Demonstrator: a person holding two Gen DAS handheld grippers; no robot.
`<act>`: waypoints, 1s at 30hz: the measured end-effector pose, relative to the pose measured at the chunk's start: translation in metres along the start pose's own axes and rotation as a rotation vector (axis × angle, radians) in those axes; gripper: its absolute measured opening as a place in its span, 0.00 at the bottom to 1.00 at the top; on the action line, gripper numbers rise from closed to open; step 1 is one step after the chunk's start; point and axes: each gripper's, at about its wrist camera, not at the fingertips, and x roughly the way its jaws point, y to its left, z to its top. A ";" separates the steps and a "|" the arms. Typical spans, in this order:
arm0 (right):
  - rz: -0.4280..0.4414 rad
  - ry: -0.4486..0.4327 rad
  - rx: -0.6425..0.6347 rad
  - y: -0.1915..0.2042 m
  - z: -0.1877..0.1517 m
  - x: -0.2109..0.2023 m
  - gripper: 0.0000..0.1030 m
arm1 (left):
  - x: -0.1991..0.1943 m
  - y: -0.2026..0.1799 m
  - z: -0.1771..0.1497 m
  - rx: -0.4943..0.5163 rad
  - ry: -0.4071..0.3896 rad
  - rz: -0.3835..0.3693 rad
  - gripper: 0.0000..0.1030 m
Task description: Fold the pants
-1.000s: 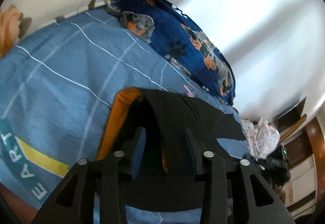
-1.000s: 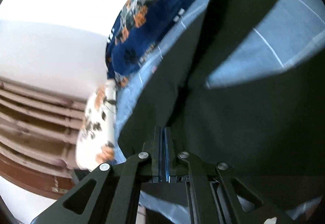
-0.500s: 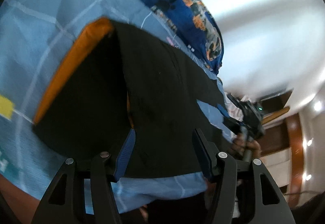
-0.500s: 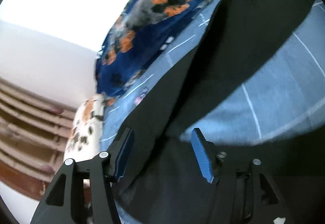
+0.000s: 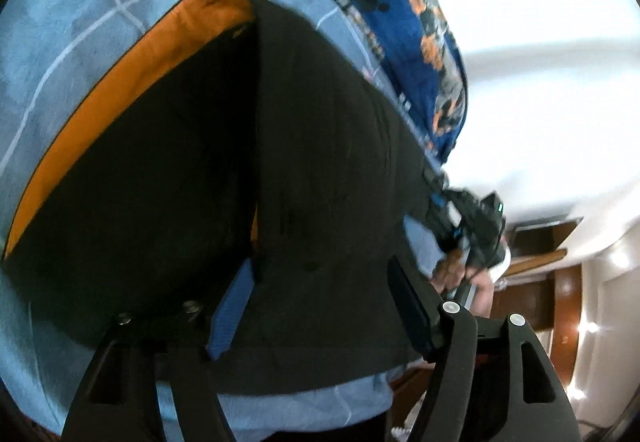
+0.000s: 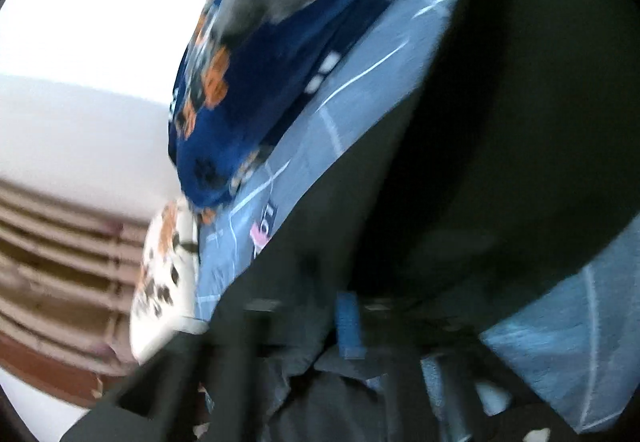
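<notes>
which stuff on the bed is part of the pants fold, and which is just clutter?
Job:
- black pants with the orange waistband
- left hand-held gripper, jaws open over the pants
- right hand-held gripper, blurred

Lying about:
- blue paw-print blanket
- floral pillow
- blue checked bedsheet

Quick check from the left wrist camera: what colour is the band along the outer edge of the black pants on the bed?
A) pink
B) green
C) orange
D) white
C: an orange band runs along the outer edge of the black pants, next to the blue checked bed cover.
</notes>
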 end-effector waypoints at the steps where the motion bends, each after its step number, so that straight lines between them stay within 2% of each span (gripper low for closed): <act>1: 0.008 -0.001 -0.003 0.002 -0.003 -0.001 0.08 | -0.001 0.001 0.003 -0.010 -0.014 -0.021 0.66; 3: 0.046 -0.006 0.008 0.007 -0.008 -0.006 0.08 | -0.005 0.000 0.009 -0.012 -0.060 -0.053 0.66; 6: 0.106 -0.024 0.049 0.010 -0.015 -0.016 0.07 | -0.008 -0.004 0.017 0.015 -0.097 -0.054 0.66; 8: 0.125 -0.032 0.048 0.014 -0.021 -0.025 0.07 | -0.009 -0.008 0.021 0.042 -0.098 -0.026 0.66; 10: 0.143 -0.032 0.057 0.016 -0.026 -0.031 0.07 | -0.008 -0.010 0.022 0.061 -0.096 0.000 0.60; 12: 0.162 -0.027 0.071 0.017 -0.030 -0.034 0.07 | -0.008 -0.012 0.025 0.088 -0.100 0.062 0.25; 14: 0.172 -0.025 0.078 0.018 -0.036 -0.039 0.07 | -0.010 -0.008 0.027 0.081 -0.094 0.089 0.16; 17: 0.183 -0.024 0.086 0.022 -0.047 -0.047 0.07 | -0.018 0.002 0.034 0.036 -0.107 0.096 0.14; 21: 0.187 -0.015 0.078 0.030 -0.073 -0.063 0.07 | -0.042 0.001 0.040 0.061 -0.126 0.127 0.14; 24: 0.195 0.000 0.086 0.034 -0.099 -0.075 0.07 | -0.058 -0.002 0.042 0.080 -0.134 0.174 0.14; 30: 0.160 0.101 0.115 0.025 -0.161 -0.083 0.07 | -0.075 0.009 0.039 0.130 -0.145 0.300 0.14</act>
